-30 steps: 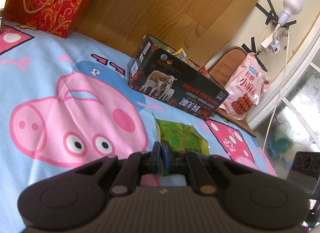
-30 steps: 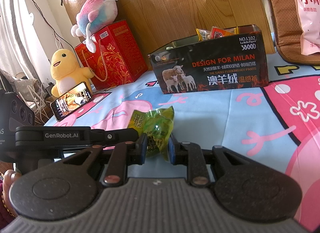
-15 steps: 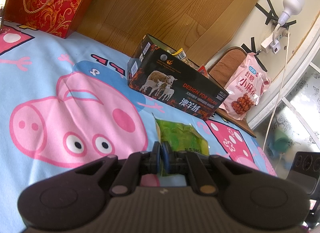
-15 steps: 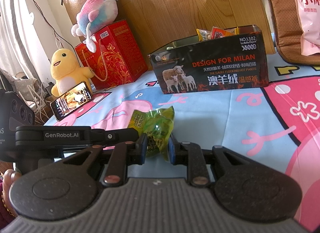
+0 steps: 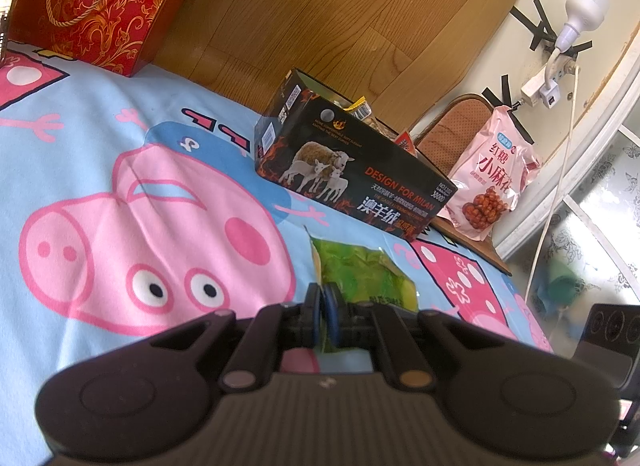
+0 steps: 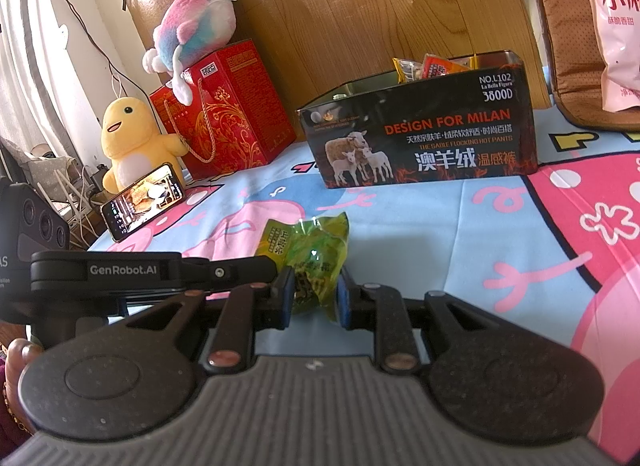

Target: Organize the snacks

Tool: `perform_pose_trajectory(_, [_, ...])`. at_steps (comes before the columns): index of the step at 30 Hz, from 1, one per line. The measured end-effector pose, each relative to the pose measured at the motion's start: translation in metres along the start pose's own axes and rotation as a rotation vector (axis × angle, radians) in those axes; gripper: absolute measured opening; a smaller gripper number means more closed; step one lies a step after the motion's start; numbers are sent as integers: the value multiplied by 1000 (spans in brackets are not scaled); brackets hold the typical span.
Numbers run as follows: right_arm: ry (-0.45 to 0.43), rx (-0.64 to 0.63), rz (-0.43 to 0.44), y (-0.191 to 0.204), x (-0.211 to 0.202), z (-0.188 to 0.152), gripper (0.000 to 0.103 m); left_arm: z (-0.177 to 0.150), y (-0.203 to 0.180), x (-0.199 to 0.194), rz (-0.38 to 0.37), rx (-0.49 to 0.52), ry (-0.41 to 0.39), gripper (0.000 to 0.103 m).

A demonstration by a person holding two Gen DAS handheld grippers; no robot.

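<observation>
A green snack packet (image 6: 316, 266) is held above the cartoon-print bedsheet (image 5: 120, 145), in front of the black open-topped box (image 6: 420, 137) and well short of it. It is gripped from both sides at once. The left gripper (image 5: 322, 316) has its jaws pressed together on a thin edge of the packet, and the right gripper (image 6: 314, 298) has its jaws clamped on the packet's bulkier lower part, with a narrow gap between them filled by the wrapper.

Some of the work appears to be done: several snack packs (image 6: 432, 67) already stand inside the box, their tops showing above its rim at the end nearer the pink snack bag (image 5: 490, 181). That pink bag leans beside the box against a brown cushion (image 6: 560, 45) and has not been stowed, if it is meant to be. The green packet has yet to be carried to the box and released there.

Compared with the earlier frames, nothing is seen to differ: the packet, both grippers and the box sit in the same places in both views, and neither grip has altered. The moment is judged to be a pause with the packet held.
</observation>
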State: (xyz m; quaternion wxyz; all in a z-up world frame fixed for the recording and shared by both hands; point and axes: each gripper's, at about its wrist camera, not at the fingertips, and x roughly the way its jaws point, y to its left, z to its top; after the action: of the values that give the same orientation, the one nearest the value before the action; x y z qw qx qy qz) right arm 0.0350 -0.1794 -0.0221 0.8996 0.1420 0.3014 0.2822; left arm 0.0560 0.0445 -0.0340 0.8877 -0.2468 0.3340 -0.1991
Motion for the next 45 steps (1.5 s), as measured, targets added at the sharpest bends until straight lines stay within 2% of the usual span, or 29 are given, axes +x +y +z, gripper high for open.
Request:
perform_pose_trajectory(40, [0, -2, -1, 1, 0, -1, 26, -1, -1, 0, -1, 6, 1, 5])
perform_pose_trajectory(45, [-19, -17, 4, 2, -3, -1, 23, -1, -5, -3, -14, 30, -26, 5])
